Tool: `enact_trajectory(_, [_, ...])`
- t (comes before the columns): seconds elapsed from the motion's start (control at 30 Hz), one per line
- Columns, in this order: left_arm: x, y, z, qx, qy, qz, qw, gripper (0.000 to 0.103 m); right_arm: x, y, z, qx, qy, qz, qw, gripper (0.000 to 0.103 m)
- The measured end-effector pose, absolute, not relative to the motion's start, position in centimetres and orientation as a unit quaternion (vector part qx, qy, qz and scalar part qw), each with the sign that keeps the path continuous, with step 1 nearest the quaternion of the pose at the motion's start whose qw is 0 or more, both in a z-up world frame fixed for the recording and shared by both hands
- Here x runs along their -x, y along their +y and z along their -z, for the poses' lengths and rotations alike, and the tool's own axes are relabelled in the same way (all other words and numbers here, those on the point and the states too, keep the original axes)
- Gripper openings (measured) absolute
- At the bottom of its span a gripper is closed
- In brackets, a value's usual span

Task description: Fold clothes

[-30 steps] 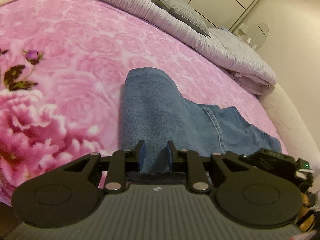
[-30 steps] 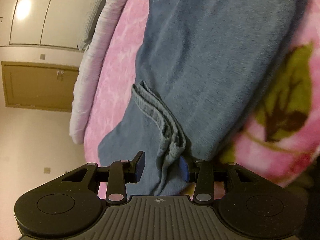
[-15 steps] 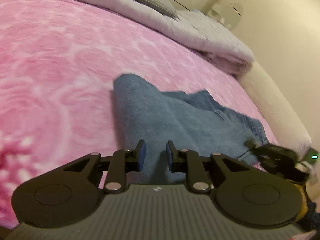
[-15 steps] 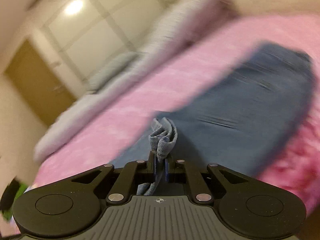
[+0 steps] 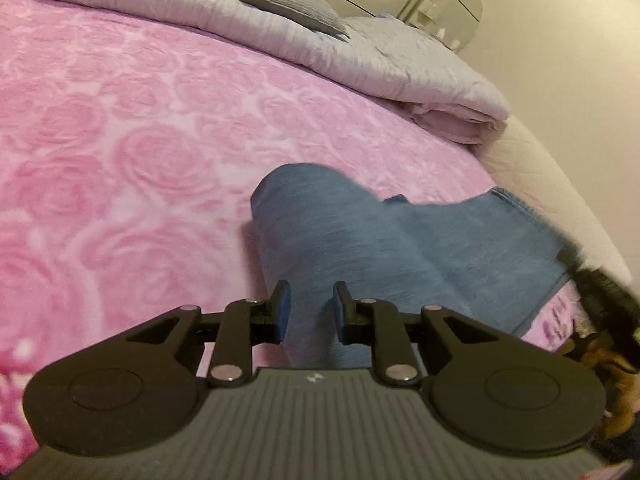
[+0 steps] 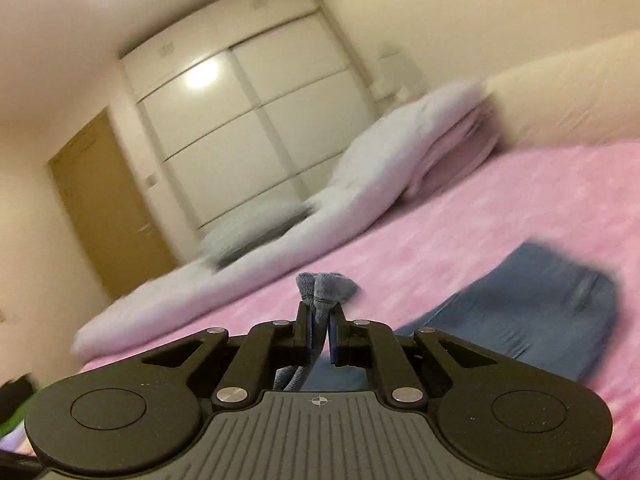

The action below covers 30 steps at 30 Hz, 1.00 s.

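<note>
The right gripper (image 6: pixel 319 322) is now clamped on a bunched edge of the jeans (image 6: pixel 532 312), with a knot of denim poking up between and above its pads. A second ago its jaws stood apart around that same hem, with the fabric loose between them; half a second ago they had already pinched it. Since then the view has swung from looking down at the cloth to looking almost level across the bed (image 6: pixel 460 232), with the wardrobe (image 6: pixel 248 120) and door (image 6: pixel 100 200) now filling the far side. That suggests the held edge has been lifted off the blanket.

The left gripper (image 5: pixel 310 306) stands at the same narrow gap as before, with denim filling the space between its pads. It appears to be holding a thick fold of the jeans (image 5: pixel 360 232), though the contact at the pads is not plain to see. Its view has slid along the pink blanket (image 5: pixel 120 140), so the dark flower at the left has gone from sight.

The jeans lie on the bed's near right part, partly doubled, one rounded end towards the duvet (image 5: pixel 360 52). With both ends gripped, the next fold looks ready to be carried over.
</note>
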State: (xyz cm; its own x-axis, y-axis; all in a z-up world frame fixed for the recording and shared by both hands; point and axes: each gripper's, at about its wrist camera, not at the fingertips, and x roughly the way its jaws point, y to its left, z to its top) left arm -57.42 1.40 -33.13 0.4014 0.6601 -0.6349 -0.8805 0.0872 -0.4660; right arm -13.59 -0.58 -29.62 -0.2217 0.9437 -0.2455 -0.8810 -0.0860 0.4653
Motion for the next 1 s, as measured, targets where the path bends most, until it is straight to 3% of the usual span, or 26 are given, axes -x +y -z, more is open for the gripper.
enact_trajectory(0.17, [54.2,3.3,34.9,0.42,0.173,-0.513,0.729,0.015,6.5,3.4,36.9,-0.008,0.396,-0.62,0.677,0.007])
enact_trajectory(0.23, [53.3,3.5,35.3,0.411,0.185,-0.515,0.729,0.015,4.9,3.7,38.7,-0.044,0.434,-0.615,0.656,0.007])
enact_trajectory(0.4, [52.5,3.9,34.9,0.398,0.199,-0.522,0.728,0.015,5.2,4.0,37.7,-0.038,0.41,-0.633,0.655,0.007])
enact_trajectory(0.63, [49.8,5.5,35.2,0.383,0.222,-0.506,0.74,0.015,3.8,3.7,33.7,-0.049,0.317,-0.664,0.675,0.007])
enact_trajectory(0.77, [47.6,6.3,36.1,0.365,0.254,-0.502,0.742,0.015,0.2,5.9,37.5,-0.045,0.406,-0.622,0.668,0.008])
enact_trajectory(1.0, [46.3,7.0,36.9,0.358,0.275,-0.494,0.743,0.016,1.0,4.4,32.4,-0.056,0.269,-0.676,0.683,0.007])
